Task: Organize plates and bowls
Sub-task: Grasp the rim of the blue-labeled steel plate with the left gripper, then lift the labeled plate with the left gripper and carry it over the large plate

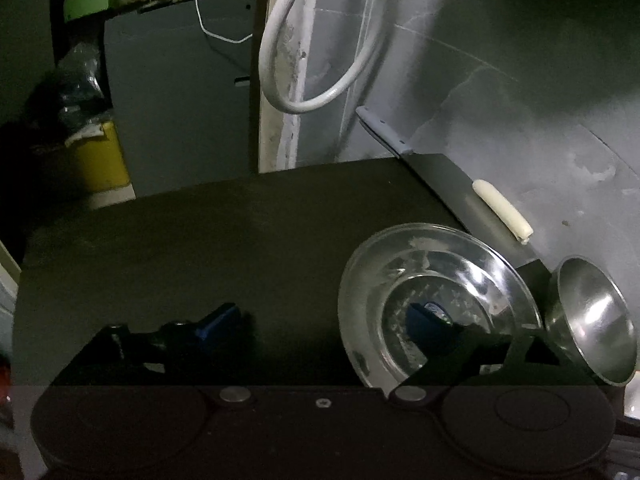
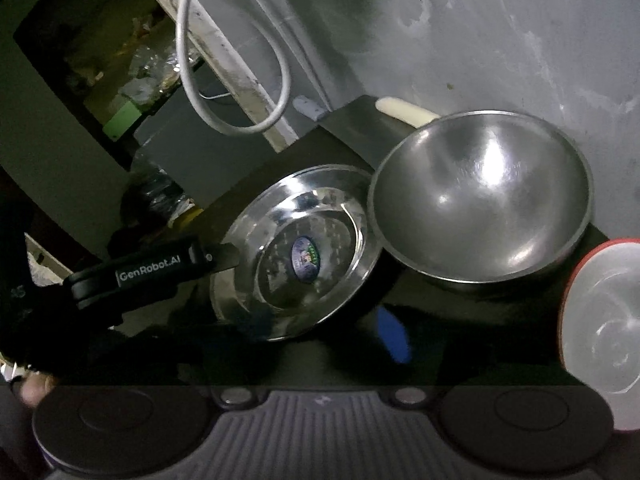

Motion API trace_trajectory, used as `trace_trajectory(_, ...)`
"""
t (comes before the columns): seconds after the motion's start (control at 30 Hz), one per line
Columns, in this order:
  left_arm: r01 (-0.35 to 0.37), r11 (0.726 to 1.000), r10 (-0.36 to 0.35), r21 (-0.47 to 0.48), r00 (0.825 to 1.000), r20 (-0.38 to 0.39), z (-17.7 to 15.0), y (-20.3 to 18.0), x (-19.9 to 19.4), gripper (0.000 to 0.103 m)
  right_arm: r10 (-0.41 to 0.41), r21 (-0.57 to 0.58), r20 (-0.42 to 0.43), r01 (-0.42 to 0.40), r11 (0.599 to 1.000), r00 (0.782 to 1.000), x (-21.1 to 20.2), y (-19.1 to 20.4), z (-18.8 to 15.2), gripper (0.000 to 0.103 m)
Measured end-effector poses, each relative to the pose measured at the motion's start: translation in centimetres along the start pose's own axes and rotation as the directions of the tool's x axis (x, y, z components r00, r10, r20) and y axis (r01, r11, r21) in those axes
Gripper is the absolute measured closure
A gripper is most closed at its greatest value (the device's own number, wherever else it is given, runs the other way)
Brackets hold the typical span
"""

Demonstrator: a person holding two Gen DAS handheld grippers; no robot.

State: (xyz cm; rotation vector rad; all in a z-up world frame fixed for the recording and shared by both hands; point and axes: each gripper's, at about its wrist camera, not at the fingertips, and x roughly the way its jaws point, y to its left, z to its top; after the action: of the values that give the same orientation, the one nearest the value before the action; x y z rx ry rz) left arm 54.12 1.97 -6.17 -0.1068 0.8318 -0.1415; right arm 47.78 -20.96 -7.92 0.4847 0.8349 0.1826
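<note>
**While the plate sits half inside the left jaws, the bowl waits off to the right**

Since the plate (image 1: 436,304) is round and has no long axis to line up with, what matters is which rim faces which hand. It lies flat on the dark counter (image 1: 200,240), shiny steel with a sticker at its centre. The bowl (image 2: 480,196) stands just beside it on the right, rims close or touching — I cannot tell which.

The left hand-held gripper (image 1: 320,318) is the nearer one. Its jaws are spread wide and straddle the plate's left rim: one blue pad hangs over the plate's well, the other stands out over bare counter. Nothing is pinched yet, and whether the inner pad touches the steel cannot be told.

The right hand-held gripper (image 2: 326,328) comes at the plate's near right edge, jaws partly spread. Its one clear blue pad stands off the rim, over the counter; the other finger is lost in the dark. The bowl lies ahead of it and to the right.

My reading — the plate is the left hand's to take by the straddled rim, and the bowl falls to the right.
</note>
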Motion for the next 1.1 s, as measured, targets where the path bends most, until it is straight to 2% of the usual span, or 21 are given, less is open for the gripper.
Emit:
trace_trajectory(0.13,0.047,0.998,-0.048,-0.036,0.999,-0.015,-0.3,0.3,0.2,0.038,0.001,-0.004,0.003,-0.001,1.0,1.0,0.2,0.1,0.0,0.059)
trace_trajectory(0.2,0.066,0.997,-0.067,-0.039,0.997,-0.025,-0.4,0.2,0.3,0.058,0.004,-0.002,-0.001,-0.004,1.0,1.0,0.3,0.1,0.0,0.066)
trace_trajectory(0.3,0.095,0.994,-0.097,-0.058,0.995,-0.038,-0.5,0.4,0.5,0.075,0.011,-0.002,-0.001,-0.011,1.0,1.0,0.2,0.1,0.1,0.074)
trace_trajectory(0.37,0.114,0.991,-0.117,-0.071,0.992,-0.046,-0.7,0.5,0.5,0.083,0.01,-0.01,0.004,-0.01,1.0,1.0,0.1,0.2,0.0,0.076)
trace_trajectory(0.63,0.117,0.99,-0.12,-0.073,0.992,-0.036,-2.2,0.9,-1.4,0.083,0.033,-0.049,-0.006,-0.033,0.998,0.999,-0.9,0.4,-0.4,0.077)
trace_trajectory(1.1,0.086,0.993,-0.084,-0.085,0.996,0.028,-6.3,2.1,-8.3,0.082,0.132,-0.129,-0.005,-0.132,0.983,0.991,-4.8,1.0,-3.0,0.077)
